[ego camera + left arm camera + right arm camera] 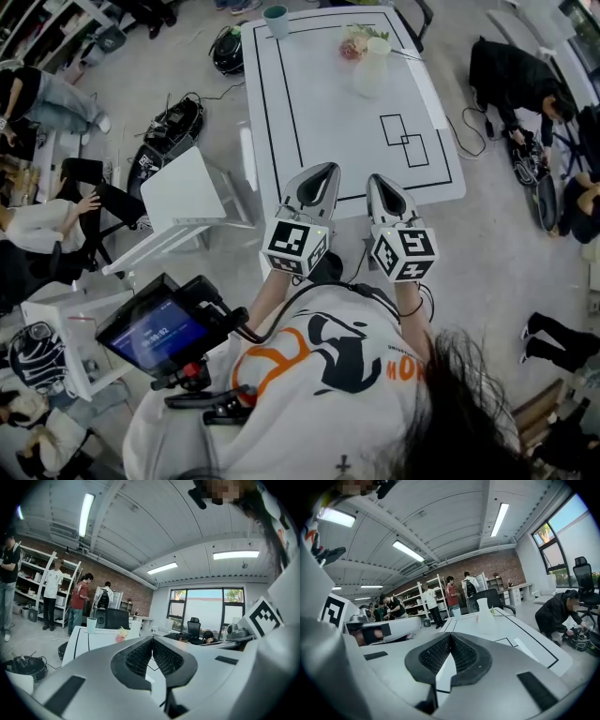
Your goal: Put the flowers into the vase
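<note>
We are holding the left tool and right tool pressed together and empty at the near edge of the desk. The flowers are lying straight ahead by the far edge, perhaps touching the vase. Neither tool is sitting clearly nearer.

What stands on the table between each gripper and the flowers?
Only the vase: it stands just in front of the flowers, in the path of the right gripper. The left gripper has bare table ahead.
</note>
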